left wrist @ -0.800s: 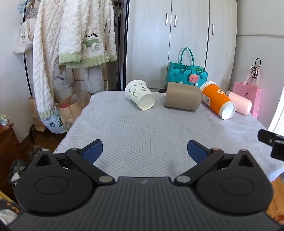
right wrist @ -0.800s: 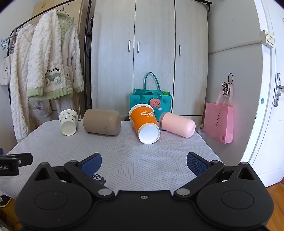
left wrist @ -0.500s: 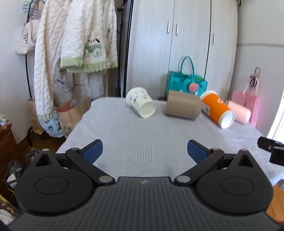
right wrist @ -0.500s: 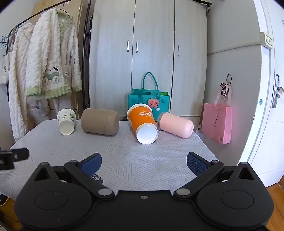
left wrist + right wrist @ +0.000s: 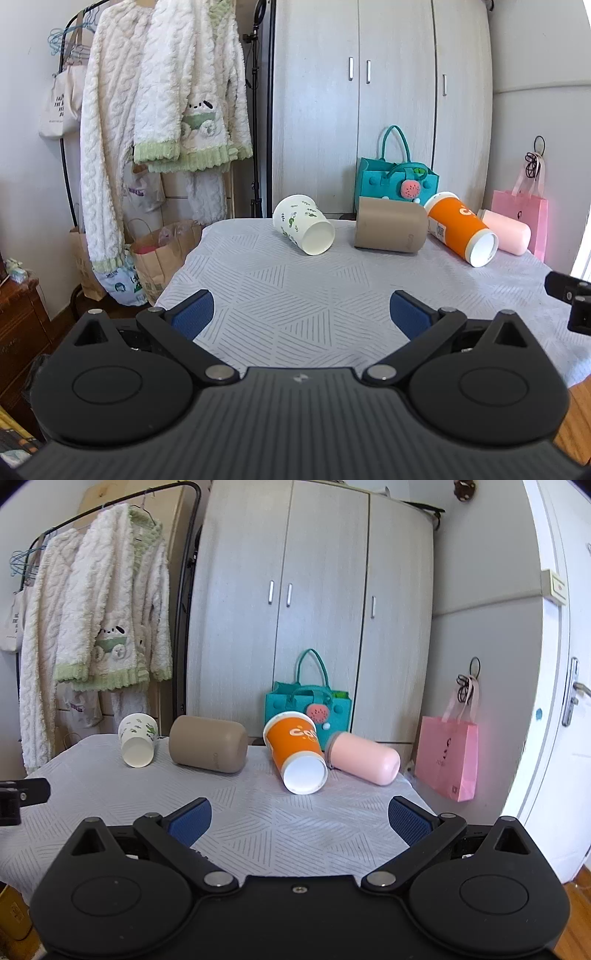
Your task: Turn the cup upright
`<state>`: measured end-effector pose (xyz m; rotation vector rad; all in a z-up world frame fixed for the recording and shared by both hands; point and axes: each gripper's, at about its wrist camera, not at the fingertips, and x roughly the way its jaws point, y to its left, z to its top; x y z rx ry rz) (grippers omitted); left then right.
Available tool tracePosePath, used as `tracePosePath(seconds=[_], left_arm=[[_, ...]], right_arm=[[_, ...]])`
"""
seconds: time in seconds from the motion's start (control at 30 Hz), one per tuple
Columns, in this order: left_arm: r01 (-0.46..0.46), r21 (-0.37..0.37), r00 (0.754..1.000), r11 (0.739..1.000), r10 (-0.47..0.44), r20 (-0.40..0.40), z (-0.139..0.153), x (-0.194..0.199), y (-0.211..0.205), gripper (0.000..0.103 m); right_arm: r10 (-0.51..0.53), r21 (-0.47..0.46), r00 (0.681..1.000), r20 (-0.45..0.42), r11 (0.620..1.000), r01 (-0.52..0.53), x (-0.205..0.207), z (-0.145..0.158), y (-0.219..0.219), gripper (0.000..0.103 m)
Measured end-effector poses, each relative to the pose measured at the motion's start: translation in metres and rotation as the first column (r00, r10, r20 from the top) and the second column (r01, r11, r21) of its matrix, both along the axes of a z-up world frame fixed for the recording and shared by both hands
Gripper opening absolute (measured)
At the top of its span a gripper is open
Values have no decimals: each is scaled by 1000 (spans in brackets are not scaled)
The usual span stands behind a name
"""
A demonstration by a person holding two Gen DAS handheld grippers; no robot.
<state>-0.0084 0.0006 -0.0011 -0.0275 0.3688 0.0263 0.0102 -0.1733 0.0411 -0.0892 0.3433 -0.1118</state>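
Observation:
Several cups lie on their sides along the far edge of the table. A white paper cup with green prints (image 5: 303, 229) (image 5: 138, 744) is leftmost. Right of it lie a tan cup (image 5: 390, 229) (image 5: 208, 744), an orange paper cup (image 5: 461, 229) (image 5: 297, 751) and a pink cup (image 5: 506, 232) (image 5: 364, 754). My left gripper (image 5: 301, 314) is open and empty over the near part of the table. My right gripper (image 5: 299, 816) is open and empty, facing the orange cup from a distance.
The table wears a grey-white patterned cloth (image 5: 295, 288). A teal bag (image 5: 397, 181) and a wardrobe (image 5: 314, 609) stand behind it. A pink bag (image 5: 447, 760) hangs at the right. Robes hang on a rack (image 5: 162, 110) at the left, paper bags (image 5: 162, 251) below.
Both grippers have risen and tilted up a little, so the cups sit lower in view. The cups have not moved. Both stay open.

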Motion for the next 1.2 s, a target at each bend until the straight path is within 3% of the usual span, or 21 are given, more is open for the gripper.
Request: tracePosePath(seconds=[0.6,1.2], left_arm=[[14,-33,1000,999,-14,17,3,-8,6,103],[29,-62,998,998,-26,57,3,-7,8,103]], right_arm=[[15,36,996,84,999,-18,-11,5,0,103],[-3,38,999,49,999,1,-5,1,-4,103]])
